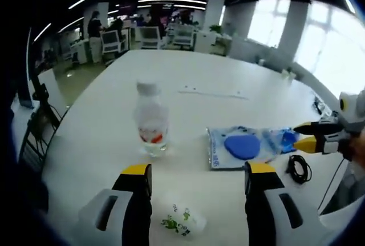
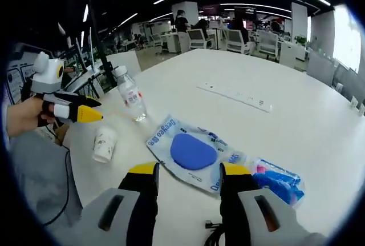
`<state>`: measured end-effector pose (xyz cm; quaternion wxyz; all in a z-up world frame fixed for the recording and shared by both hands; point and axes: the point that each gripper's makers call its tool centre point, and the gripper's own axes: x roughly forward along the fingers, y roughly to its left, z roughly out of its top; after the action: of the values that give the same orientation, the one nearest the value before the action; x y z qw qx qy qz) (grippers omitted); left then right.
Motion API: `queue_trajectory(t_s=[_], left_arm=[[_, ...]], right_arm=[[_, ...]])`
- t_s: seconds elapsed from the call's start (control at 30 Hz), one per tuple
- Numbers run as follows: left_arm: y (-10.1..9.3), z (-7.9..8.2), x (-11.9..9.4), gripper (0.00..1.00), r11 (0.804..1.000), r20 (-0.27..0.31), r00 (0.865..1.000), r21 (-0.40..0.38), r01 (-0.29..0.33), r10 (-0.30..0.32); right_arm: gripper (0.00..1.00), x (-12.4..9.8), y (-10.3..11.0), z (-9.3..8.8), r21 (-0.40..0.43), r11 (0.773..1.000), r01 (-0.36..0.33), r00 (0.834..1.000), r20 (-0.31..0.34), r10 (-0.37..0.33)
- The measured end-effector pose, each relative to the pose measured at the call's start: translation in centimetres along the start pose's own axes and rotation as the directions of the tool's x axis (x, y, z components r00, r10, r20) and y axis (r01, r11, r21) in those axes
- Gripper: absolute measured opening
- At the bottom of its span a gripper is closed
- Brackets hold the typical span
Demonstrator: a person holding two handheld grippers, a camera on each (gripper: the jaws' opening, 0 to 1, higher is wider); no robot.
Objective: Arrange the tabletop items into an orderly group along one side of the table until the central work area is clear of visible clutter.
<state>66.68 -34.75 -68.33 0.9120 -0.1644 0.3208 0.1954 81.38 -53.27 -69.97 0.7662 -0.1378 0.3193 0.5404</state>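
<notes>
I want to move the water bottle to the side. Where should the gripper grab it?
Grab the water bottle around its middle, by the label, coming in level from the left gripper side. It stands upright and round, so open jaws fit either side.

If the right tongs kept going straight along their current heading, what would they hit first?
Most likely the clear packet with the blue oval, lying flat on the table just ahead of the open right tongs. Depth is hard to judge, so they might pass just above it.

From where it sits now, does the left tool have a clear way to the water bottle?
Probably yes. The left tool is open, and the water bottle stands upright just ahead of it on bare table. The paper cup lies between the jaws, nearer than the bottle, so lift over it.
</notes>
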Motion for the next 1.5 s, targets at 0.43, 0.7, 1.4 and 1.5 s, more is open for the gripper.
queue_trajectory(t_s=[0.43,0.7,1.4,1.5], left_arm=[[1.1,-1.4,-1.5,0.62,0.997,-0.007,0.999,-0.068,-0.043,0.042],[2.0,-2.7,-1.6,0.62,0.993,-0.048,0.997,-0.089,-0.072,0.068],[3.1,-6.5,-0.7,0.63,0.972,-0.145,0.982,-0.179,-0.150,0.124],[3.8,-7.1,-0.5,0.63,0.962,-0.168,0.976,-0.212,-0.170,0.135]], right_arm=[[0.39,-0.3,1.1,-1.8,0.016,0.999,-0.045,0.999,-0.008,0.045],[0.38,-0.5,1.4,-2.3,0.026,0.998,-0.062,0.998,0.006,0.062],[0.36,-0.9,1.1,-5.3,0.101,0.993,-0.065,0.998,-0.001,0.066],[0.36,-1.3,1.2,-5.4,0.113,0.992,-0.063,0.998,0.008,0.062]])
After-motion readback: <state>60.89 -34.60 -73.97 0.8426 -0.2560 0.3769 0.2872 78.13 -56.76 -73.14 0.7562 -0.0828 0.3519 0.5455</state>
